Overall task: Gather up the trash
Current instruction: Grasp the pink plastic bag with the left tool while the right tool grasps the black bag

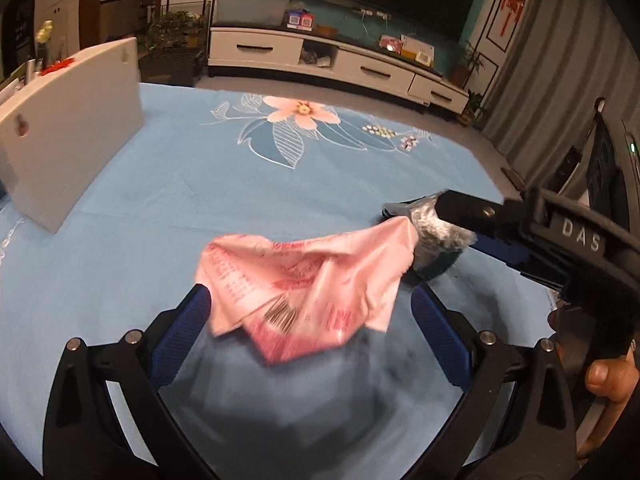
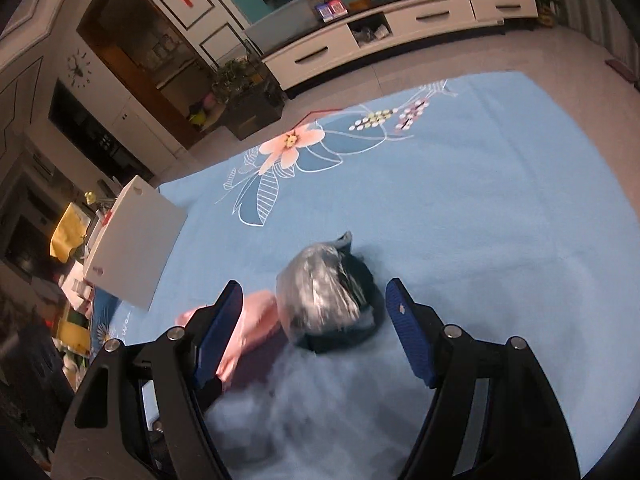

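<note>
A crumpled pink printed plastic bag (image 1: 304, 284) lies on the blue flowered tablecloth (image 1: 200, 184). My left gripper (image 1: 310, 316) stands open just behind it, its blue pads on either side of the bag's near edge without pressing on it. To the bag's right sits a small dark bin (image 1: 434, 264) with a crinkled clear bag (image 1: 436, 232) over it. In the right wrist view the same bin (image 2: 352, 332) and clear bag (image 2: 320, 288) lie ahead of my right gripper (image 2: 314, 312), which stands open and apart from them. The pink bag (image 2: 252, 328) shows partly behind its left finger.
A white board (image 1: 68, 136) stands upright on the cloth at the left. A person's thumb (image 1: 608, 376) shows on the right gripper's handle. Beyond the table edge are a white TV cabinet (image 1: 320, 60), plants and grey curtains (image 1: 552, 80).
</note>
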The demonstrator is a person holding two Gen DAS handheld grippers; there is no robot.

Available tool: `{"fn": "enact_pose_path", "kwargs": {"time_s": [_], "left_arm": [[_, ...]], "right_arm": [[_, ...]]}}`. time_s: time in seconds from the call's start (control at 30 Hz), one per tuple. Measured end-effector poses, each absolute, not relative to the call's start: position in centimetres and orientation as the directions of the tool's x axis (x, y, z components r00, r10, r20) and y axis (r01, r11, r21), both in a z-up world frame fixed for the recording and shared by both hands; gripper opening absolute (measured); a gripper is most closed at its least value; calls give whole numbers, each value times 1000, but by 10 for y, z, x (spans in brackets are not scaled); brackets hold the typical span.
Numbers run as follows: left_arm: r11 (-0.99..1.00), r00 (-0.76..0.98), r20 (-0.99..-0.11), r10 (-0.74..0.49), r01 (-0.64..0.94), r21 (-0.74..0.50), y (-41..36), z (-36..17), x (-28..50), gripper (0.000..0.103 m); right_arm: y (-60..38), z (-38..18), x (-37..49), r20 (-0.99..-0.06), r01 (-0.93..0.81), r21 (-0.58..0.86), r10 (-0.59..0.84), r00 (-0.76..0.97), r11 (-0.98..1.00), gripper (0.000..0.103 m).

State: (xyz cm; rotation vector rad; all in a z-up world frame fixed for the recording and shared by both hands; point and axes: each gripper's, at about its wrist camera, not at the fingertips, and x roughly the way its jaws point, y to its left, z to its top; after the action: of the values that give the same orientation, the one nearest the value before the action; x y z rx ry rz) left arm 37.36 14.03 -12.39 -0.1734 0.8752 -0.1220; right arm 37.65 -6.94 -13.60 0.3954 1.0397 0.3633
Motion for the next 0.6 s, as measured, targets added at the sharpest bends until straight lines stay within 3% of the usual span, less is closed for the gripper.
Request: {"fn": "enact_pose_path", "kwargs": {"time_s": [0.1, 0.17, 0.2, 0.27, 0.4, 0.6], "left_arm": [[986, 610, -780, -142, 19, -165, 134, -136, 389, 100], [989, 610, -783, -126, 13, -149, 134, -139, 391, 96], [988, 616, -777, -128, 15, -151, 134, -139, 392, 91], [990, 619, -776, -119, 11, -142, 136, -139, 391, 64], [987, 623, -770, -141, 26, -159, 140, -140, 389, 48], [982, 635, -753, -172, 49, -183, 134, -130, 362, 44]], "right_arm": [[-67, -142, 381, -763, -95, 475, 462, 453, 875, 70], [-68, -146, 383, -780, -82, 460, 446, 439, 884, 55], [-70, -147, 383, -779, -81, 462, 448, 440, 883, 53], [-74, -149, 382, -786, -69, 453, 435, 439, 889, 44], [-79, -149, 375, -779, -68, 461, 440, 447, 885, 39], [-101, -133, 342, -744, -55, 499, 460, 485, 865, 39]]}}
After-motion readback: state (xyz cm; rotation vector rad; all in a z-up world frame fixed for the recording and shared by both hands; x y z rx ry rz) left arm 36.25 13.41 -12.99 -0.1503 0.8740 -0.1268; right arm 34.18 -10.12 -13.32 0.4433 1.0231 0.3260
